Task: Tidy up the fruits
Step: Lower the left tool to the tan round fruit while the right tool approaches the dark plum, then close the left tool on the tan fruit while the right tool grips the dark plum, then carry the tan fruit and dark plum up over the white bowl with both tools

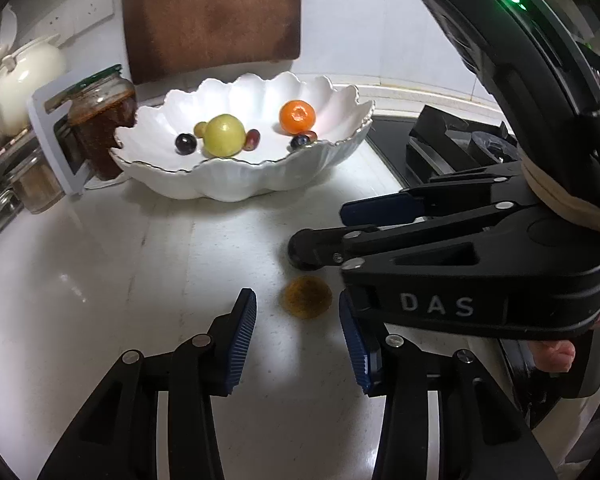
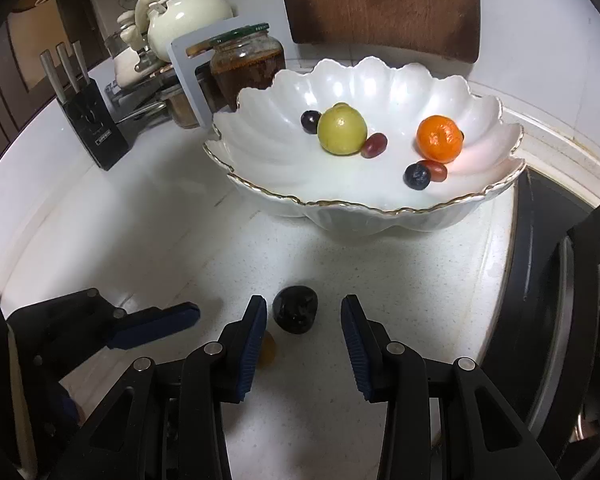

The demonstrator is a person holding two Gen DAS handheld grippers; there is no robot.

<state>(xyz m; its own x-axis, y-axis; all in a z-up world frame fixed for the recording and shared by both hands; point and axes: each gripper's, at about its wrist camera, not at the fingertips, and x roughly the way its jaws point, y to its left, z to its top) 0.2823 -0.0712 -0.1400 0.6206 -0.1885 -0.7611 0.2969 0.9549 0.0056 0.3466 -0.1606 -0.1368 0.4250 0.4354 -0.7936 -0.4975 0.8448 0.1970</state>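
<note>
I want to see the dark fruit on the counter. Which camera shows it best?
The right wrist view: the round, glossy black fruit lies in full sight on the white counter, between the open right gripper fingers. In the left wrist view that gripper's arm hides it.

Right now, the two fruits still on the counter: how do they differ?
The dark fruit is glossy black; the brown fruit is dull amber-brown. The dark fruit sits between the right gripper fingers, the brown fruit between the left gripper fingers. Both are small, ungrasped, and outside the bowl.
</note>
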